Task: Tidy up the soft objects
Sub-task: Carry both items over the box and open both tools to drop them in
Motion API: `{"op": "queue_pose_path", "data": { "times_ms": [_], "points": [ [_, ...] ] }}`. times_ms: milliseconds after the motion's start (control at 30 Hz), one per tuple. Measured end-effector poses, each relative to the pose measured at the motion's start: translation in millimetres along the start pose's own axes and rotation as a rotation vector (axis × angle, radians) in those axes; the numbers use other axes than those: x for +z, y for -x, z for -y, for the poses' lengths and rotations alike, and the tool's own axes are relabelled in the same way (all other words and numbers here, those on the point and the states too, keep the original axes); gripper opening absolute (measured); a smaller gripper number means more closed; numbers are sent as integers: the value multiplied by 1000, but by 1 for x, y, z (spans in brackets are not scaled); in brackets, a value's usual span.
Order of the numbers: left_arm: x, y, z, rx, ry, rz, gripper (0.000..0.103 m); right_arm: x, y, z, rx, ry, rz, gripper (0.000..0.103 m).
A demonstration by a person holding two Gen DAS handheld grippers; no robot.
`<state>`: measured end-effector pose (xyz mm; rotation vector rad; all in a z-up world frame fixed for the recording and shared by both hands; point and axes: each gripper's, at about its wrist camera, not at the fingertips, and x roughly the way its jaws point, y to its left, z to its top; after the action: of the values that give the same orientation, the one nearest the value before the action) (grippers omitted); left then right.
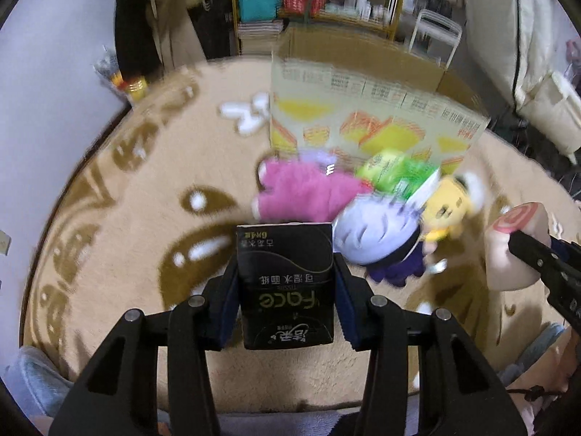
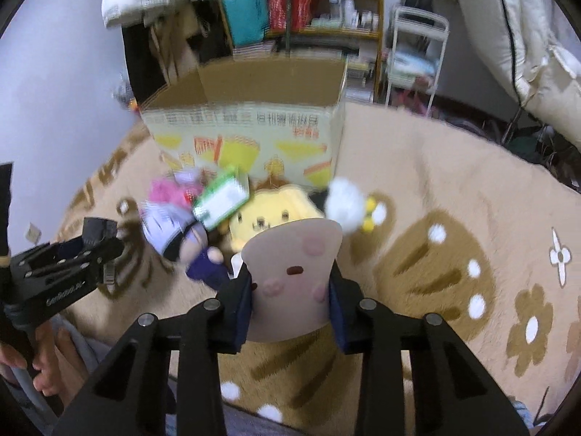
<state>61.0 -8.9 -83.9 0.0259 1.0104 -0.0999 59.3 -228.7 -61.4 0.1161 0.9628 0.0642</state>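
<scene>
Item: my left gripper (image 1: 285, 292), jaws clamped on one black tissue pack (image 1: 285, 283). Item: my right gripper (image 2: 290, 296), jaws clamped on one beige plush (image 2: 290, 276).

Ahead of the left jaws, a heap on the rug (image 1: 127, 218): one pink plush (image 1: 301, 192), one green packet (image 1: 395, 174), one white-haired doll (image 1: 377, 232), one yellow plush (image 1: 450, 207). One open cardboard box (image 1: 363, 116) stands just beyond the heap, its near wall touching it. One white plush (image 2: 343, 201) lies ahead and right of the right jaws.

Bare rug to the left of the left jaws and right of the right jaws.
</scene>
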Motion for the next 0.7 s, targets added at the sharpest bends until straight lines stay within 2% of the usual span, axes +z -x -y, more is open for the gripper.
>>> {"op": "queue_pose_path", "data": {
  "times_ms": [167, 367, 567, 700],
  "points": [
    [3, 43, 6, 44, -21, 207, 45, 10, 32, 10, 20, -38, 169, 37],
    [14, 69, 3, 70, -19, 375, 45, 21, 48, 4, 33, -12, 310, 37],
    [30, 83, 2, 75, -38, 465, 45, 33, 56, -10, 28, 48, 386, 37],
    [47, 87, 7, 54, -53, 491, 45, 47, 59, -19, 42, 76, 424, 38]
  ]
}}
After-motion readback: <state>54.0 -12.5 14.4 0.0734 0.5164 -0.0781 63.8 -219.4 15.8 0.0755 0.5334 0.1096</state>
